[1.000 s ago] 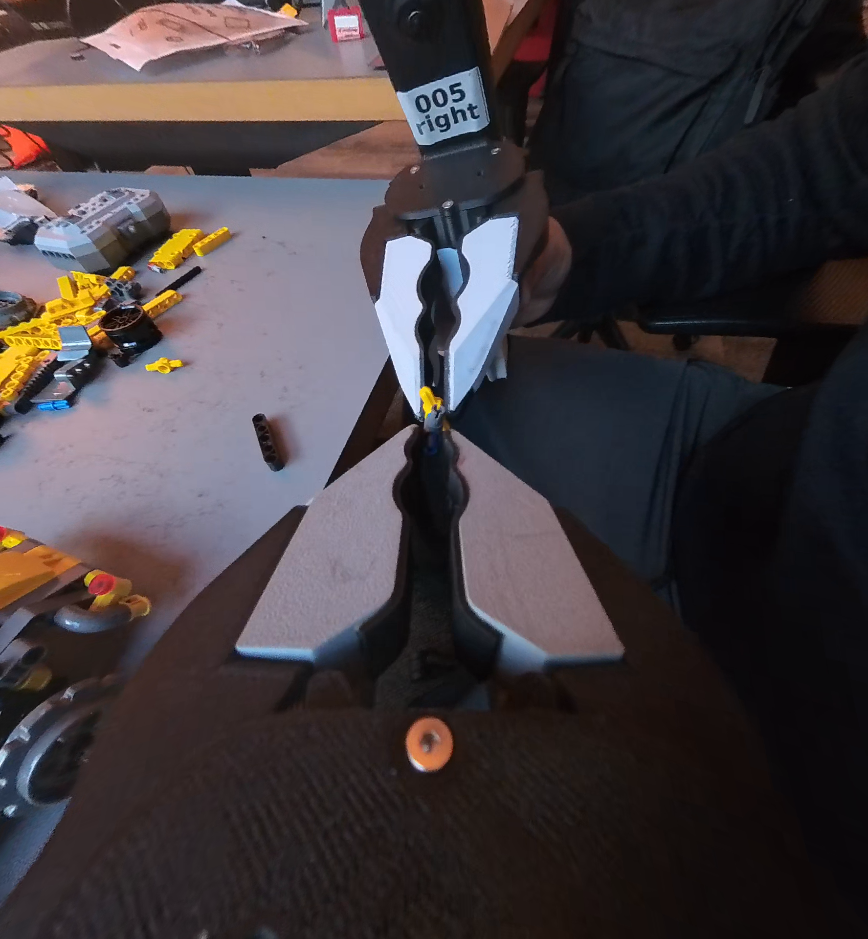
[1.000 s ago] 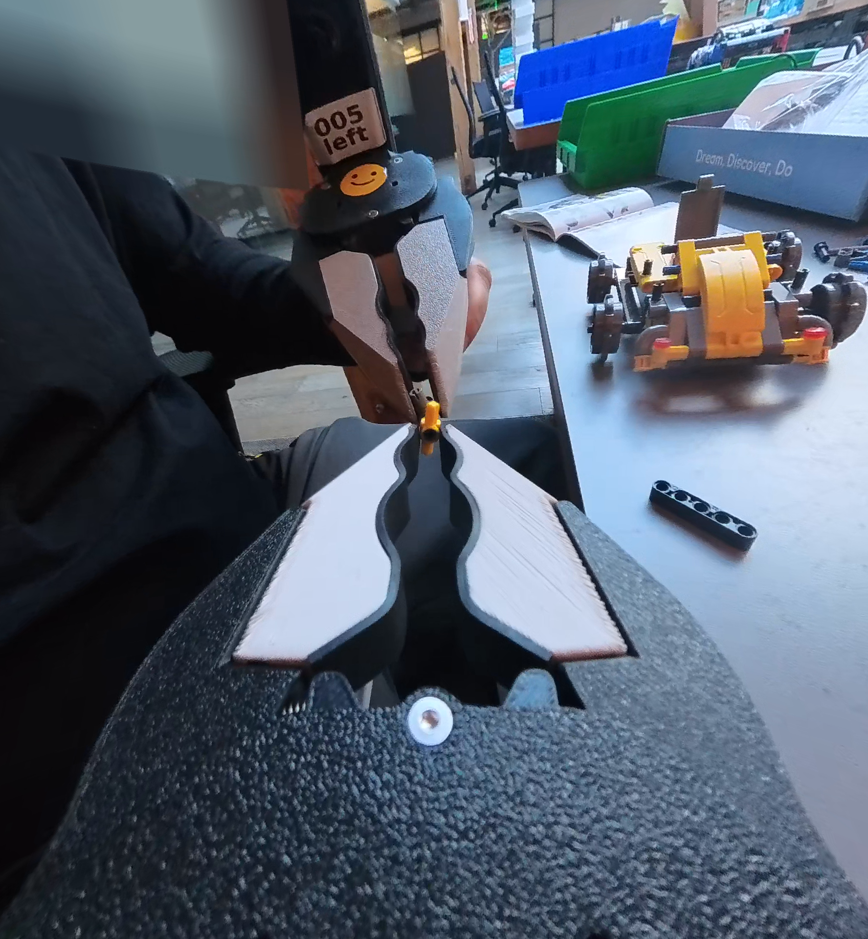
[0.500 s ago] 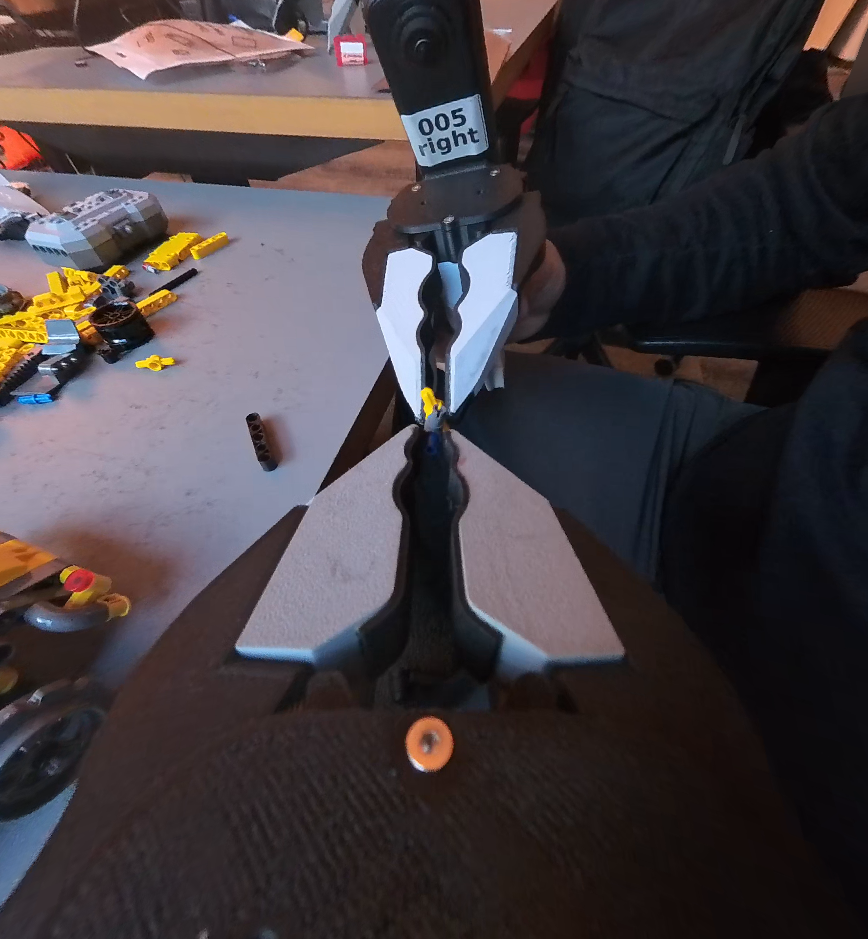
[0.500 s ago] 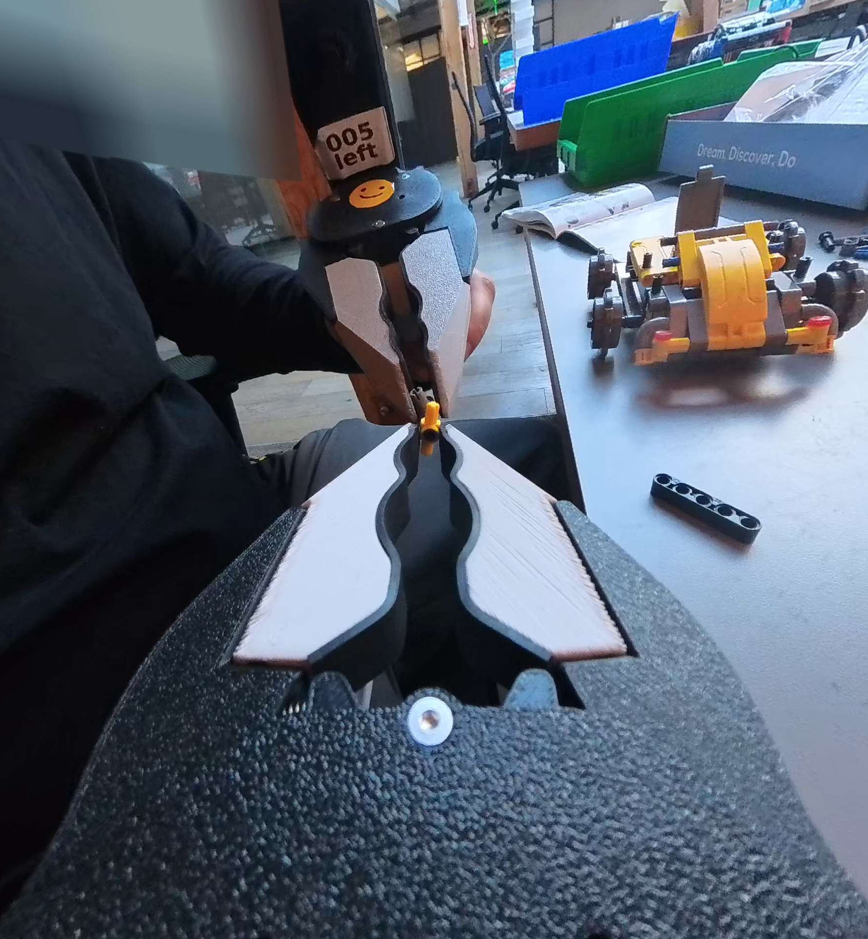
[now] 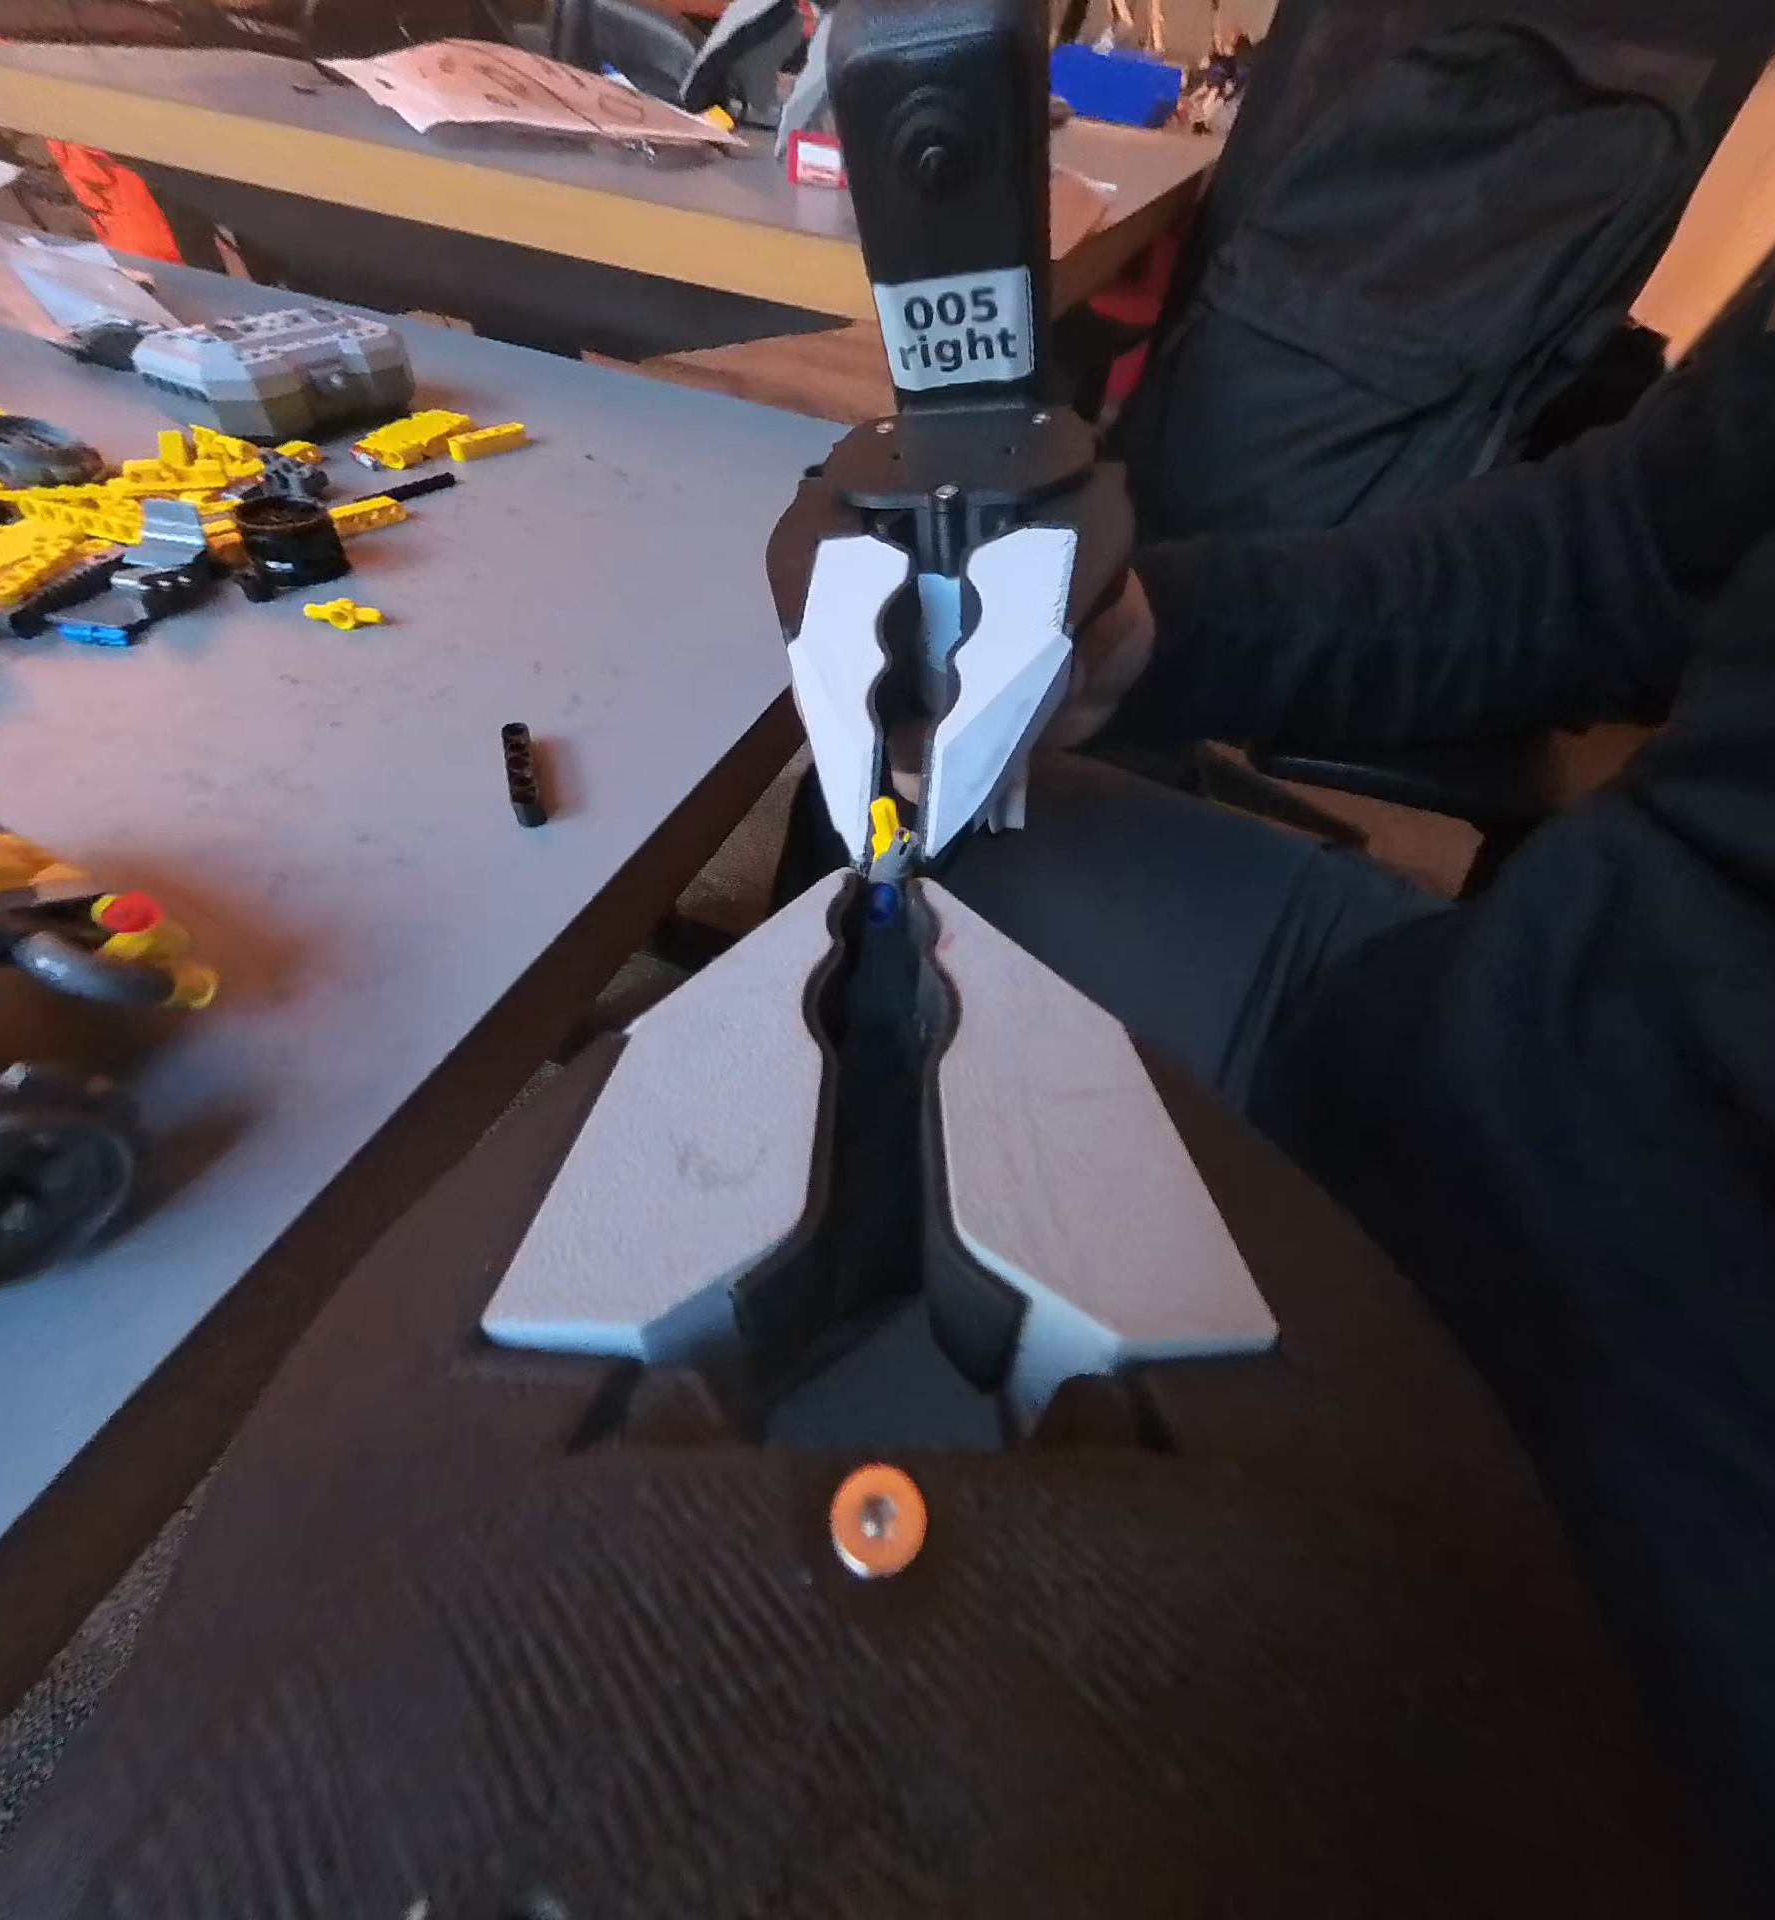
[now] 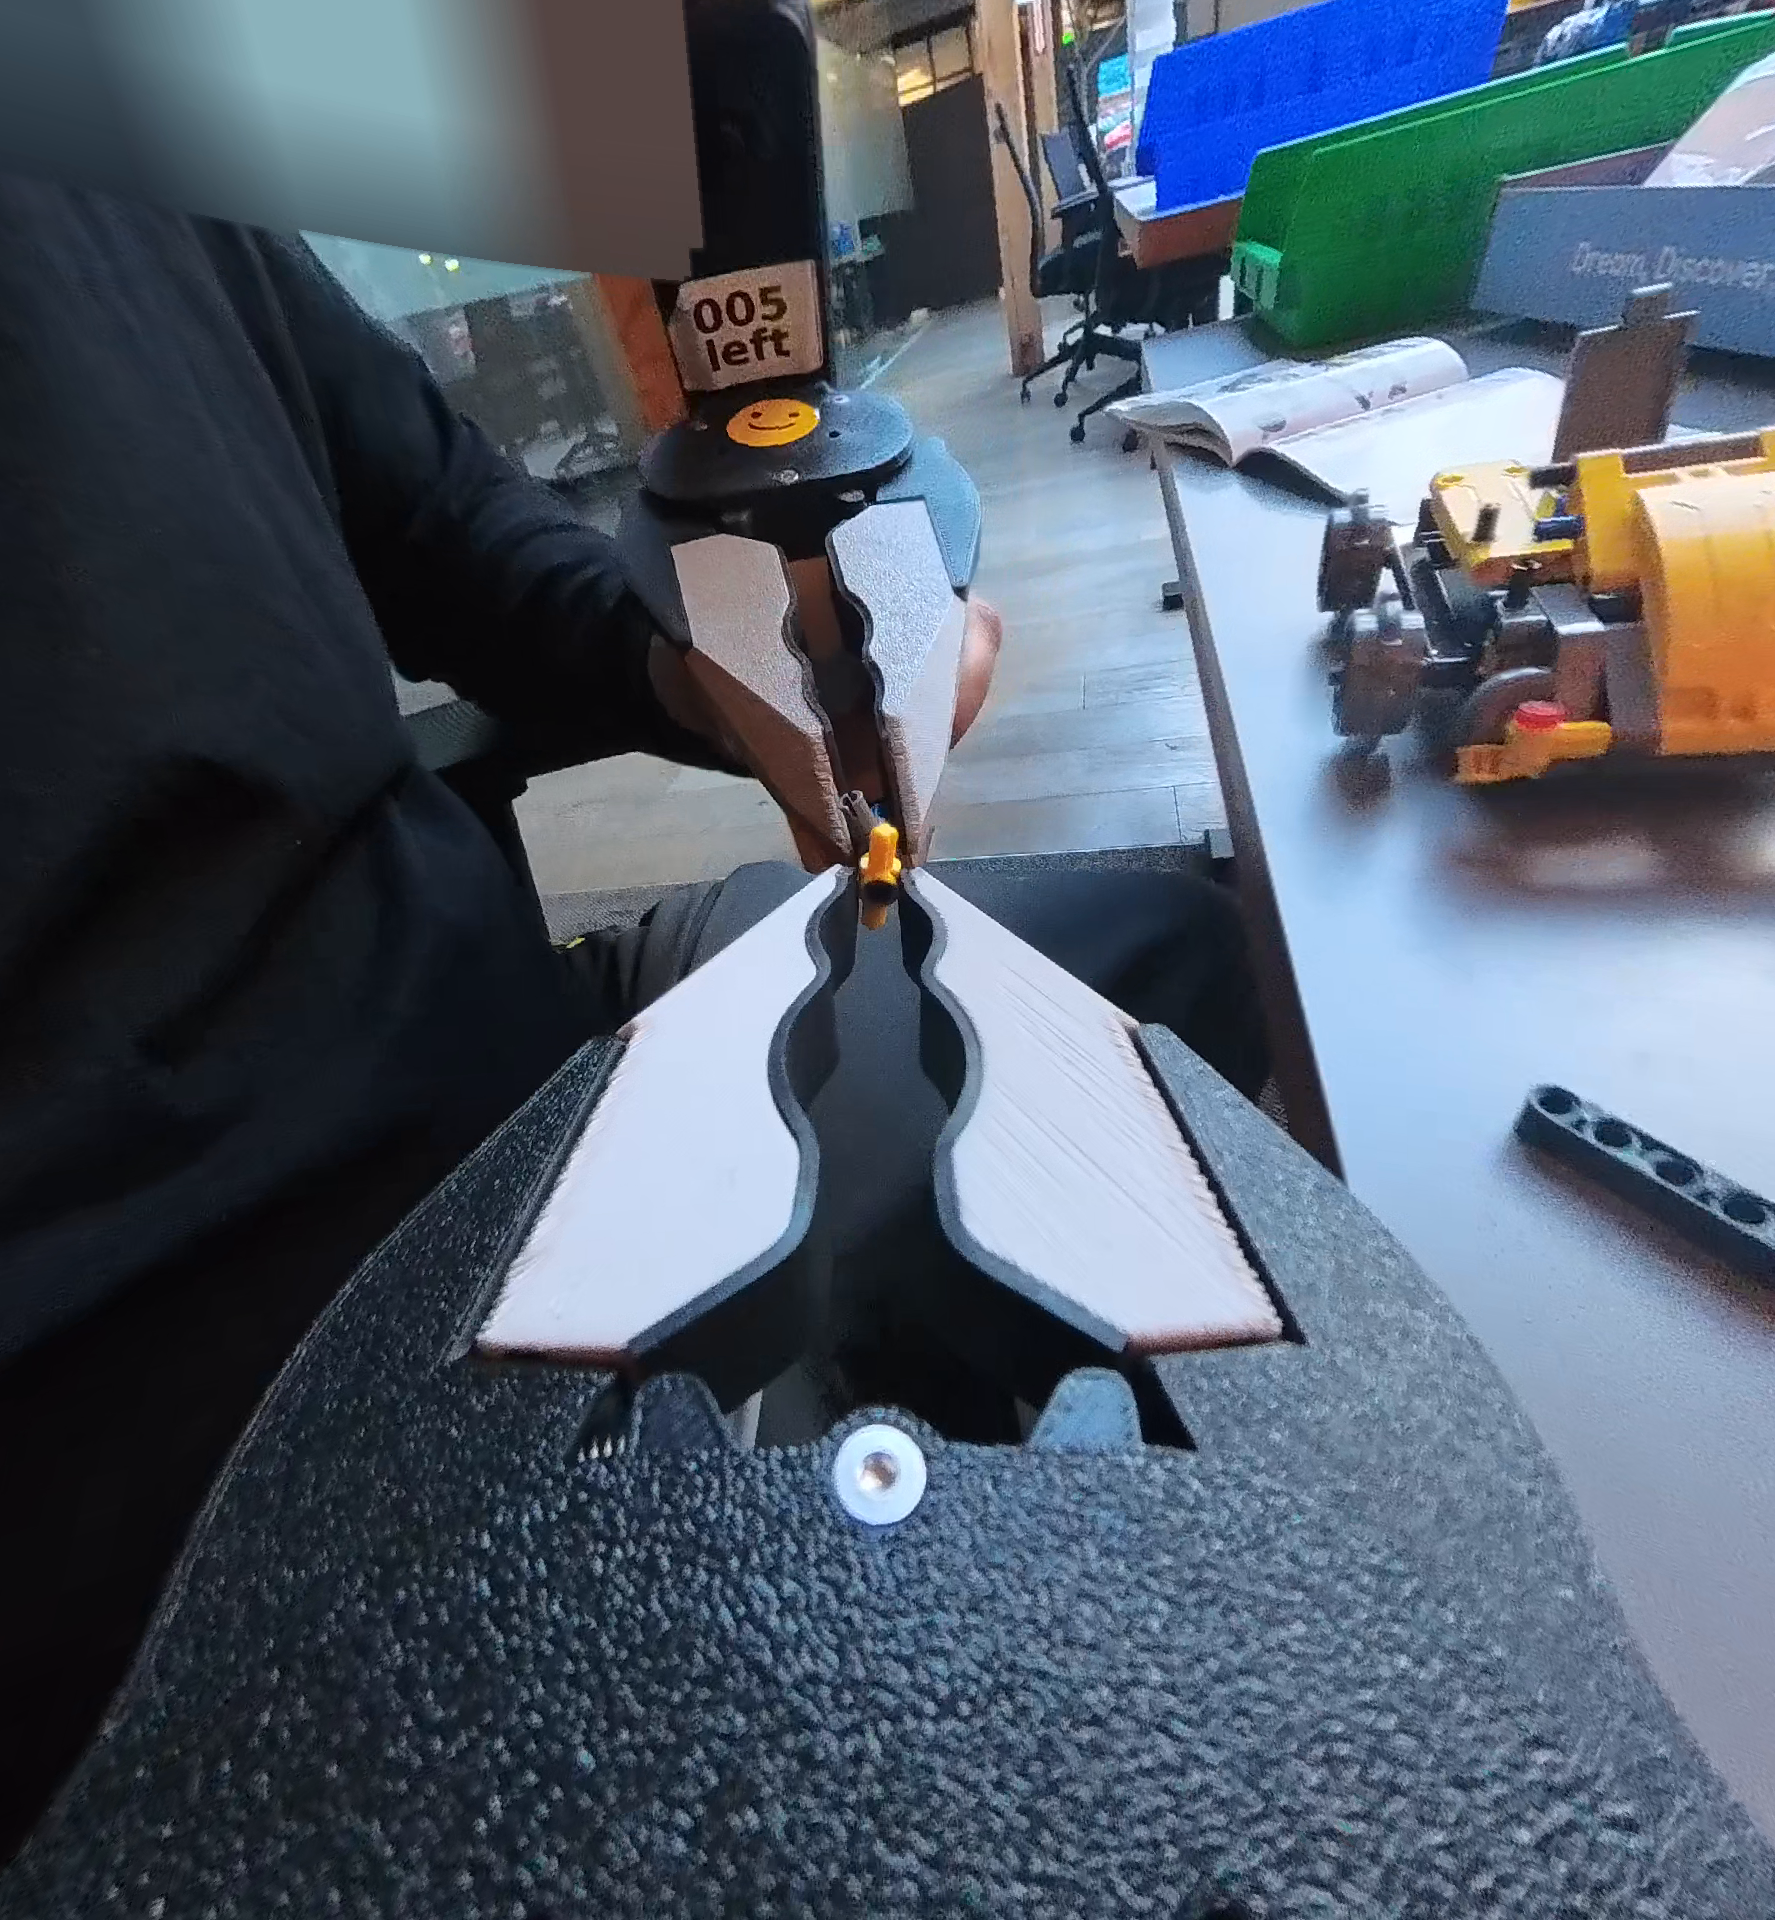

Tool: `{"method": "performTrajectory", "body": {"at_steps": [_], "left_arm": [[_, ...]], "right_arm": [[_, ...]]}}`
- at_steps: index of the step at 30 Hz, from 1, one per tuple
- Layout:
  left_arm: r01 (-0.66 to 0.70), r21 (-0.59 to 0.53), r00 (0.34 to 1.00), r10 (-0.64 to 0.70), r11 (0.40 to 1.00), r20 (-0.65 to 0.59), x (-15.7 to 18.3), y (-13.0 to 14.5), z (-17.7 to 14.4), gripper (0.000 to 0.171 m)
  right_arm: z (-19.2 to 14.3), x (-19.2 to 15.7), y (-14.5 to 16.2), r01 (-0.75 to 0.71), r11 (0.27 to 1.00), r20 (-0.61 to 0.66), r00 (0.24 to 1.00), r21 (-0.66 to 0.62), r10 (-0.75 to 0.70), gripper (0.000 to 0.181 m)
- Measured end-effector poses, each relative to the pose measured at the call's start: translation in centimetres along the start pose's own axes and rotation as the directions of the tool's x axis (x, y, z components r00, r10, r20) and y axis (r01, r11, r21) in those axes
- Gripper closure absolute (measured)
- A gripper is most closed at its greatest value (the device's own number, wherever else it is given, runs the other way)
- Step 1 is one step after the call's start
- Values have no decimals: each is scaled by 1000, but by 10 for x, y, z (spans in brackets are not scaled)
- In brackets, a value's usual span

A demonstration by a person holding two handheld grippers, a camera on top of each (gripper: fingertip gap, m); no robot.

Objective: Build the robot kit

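The right gripper [image 6: 878,883] has a rough, pebbled black plastic body; beside it, the table [image 6: 1485,987] looks smooth and matt. Near the table's edge, the black beam [image 6: 1683,1190] is glossy plastic.

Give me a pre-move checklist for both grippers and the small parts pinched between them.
1. Left gripper shut on the blue pin: ok.
2. Right gripper shut on the yellow connector: ok.
3. Both grippers tip to tip, lined up: ok.
4. Grey piece seated between pin and connector: cannot tell, too small.
5. Grippers held off the table edge, above the person's lap: ok.
6. Black beam lies apart from both grippers: ok.
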State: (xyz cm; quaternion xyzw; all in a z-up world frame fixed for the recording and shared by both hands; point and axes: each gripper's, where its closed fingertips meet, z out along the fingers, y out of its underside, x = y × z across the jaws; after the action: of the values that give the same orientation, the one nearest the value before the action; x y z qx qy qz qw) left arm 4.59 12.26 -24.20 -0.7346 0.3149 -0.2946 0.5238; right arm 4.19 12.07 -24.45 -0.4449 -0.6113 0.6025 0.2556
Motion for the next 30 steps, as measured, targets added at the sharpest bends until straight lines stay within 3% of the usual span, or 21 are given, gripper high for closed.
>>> {"method": "performTrajectory", "body": {"at_steps": [13,19,30], "left_arm": [[-141,109,977,121,984,174,-14,-21,-67,166],[-57,160,985,30,985,170,-22,-16,-91,166],[-27,194,977,-15,981,214,-34,-7,-113,166]], "right_arm": [[72,-1,-34,46,999,89,995,22,-48,174],[98,1,-38,75,997,146,987,-22,-71,174],[123,6,-39,63,997,232,971,-50,-49,174]]}}
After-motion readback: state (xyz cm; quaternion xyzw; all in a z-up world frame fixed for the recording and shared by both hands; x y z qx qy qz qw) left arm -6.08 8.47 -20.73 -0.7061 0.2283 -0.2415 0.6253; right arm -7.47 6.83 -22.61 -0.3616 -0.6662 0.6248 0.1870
